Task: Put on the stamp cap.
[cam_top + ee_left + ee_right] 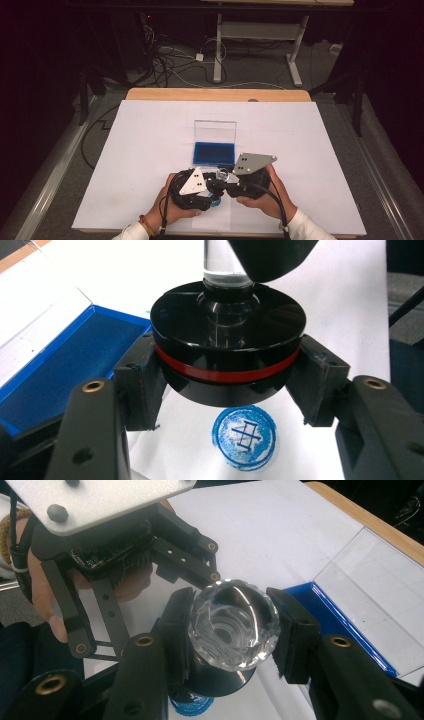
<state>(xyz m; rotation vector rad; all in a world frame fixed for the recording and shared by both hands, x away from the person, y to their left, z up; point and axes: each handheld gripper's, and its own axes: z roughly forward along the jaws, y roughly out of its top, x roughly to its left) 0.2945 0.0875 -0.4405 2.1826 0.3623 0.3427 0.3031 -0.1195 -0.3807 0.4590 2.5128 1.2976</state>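
Observation:
A stamp with a black disc base ringed in red and a clear faceted knob hangs just above the paper. My left gripper is shut on the disc base from both sides. My right gripper is shut on the knob. Under the stamp a round blue print marks the white sheet. In the high view both grippers, left and right, meet at the stamp near the table's front edge.
An open ink pad case stands just behind the hands, with a blue pad and an upright clear lid. A large white sheet covers the wooden table. Cables and desk legs lie on the floor beyond.

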